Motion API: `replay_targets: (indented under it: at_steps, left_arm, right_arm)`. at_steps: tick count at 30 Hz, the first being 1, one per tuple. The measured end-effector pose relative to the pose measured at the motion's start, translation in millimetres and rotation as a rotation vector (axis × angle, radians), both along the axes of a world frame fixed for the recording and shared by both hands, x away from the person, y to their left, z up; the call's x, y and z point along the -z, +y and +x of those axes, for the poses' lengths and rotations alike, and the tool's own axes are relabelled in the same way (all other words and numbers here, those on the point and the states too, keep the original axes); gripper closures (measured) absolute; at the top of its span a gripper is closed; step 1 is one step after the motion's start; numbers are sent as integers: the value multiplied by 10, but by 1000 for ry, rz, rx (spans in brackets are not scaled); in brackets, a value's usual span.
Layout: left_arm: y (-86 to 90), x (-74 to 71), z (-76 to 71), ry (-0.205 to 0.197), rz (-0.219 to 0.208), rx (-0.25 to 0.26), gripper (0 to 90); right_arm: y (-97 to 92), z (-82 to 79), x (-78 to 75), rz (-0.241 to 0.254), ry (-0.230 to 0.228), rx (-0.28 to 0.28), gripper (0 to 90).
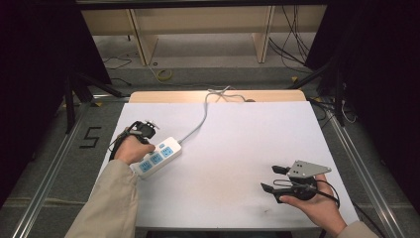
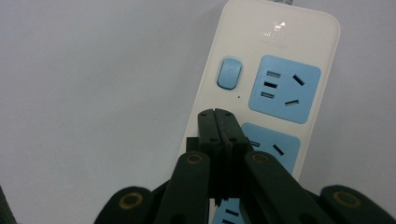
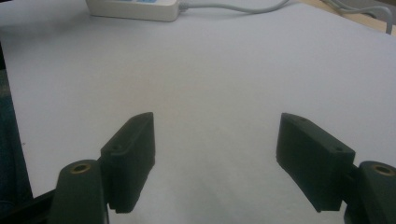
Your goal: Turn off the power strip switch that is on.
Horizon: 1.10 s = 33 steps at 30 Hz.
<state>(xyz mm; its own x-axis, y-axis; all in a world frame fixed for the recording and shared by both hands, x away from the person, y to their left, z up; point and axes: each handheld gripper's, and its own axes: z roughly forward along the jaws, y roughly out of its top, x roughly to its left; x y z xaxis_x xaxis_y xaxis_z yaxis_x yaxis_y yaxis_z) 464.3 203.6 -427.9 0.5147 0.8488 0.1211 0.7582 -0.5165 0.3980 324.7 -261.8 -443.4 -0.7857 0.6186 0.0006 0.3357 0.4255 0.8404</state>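
Note:
A white power strip [image 1: 159, 154] with blue sockets lies at the table's left side, and its grey cable [image 1: 200, 119] runs to the far edge. My left gripper [image 1: 150, 142] is shut, with nothing between its jaws. In the left gripper view its joined tips [image 2: 218, 115] sit over the power strip [image 2: 280, 51], just below the blue switch [image 2: 229, 72] and beside a blue socket [image 2: 285, 88]. I cannot tell whether the tips touch the strip. My right gripper [image 1: 273, 178] hovers open near the table's front right. Its fingers [image 3: 133, 149] hold nothing.
A white sheet [image 1: 237, 144] covers the table, and a wooden edge [image 1: 173, 96] shows at the back. The right gripper view has the strip [image 3: 135, 10] and its cable [image 3: 233, 6] far off. Floor cables [image 1: 292, 44] and dark stands surround the table.

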Motion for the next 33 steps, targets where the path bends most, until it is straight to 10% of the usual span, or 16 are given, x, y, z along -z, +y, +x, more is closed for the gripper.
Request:
replay_targets:
  at_steps: [21,33]
  left_arm:
    - [-179,-169,-116,-135,-111,80,843]
    - [-278,-196,-269,-250,-273,203,519]
  right_arm:
    - [-11,-2,-4,6,-1,4,287]
    - [-14,1,-2,8,0,7,286]
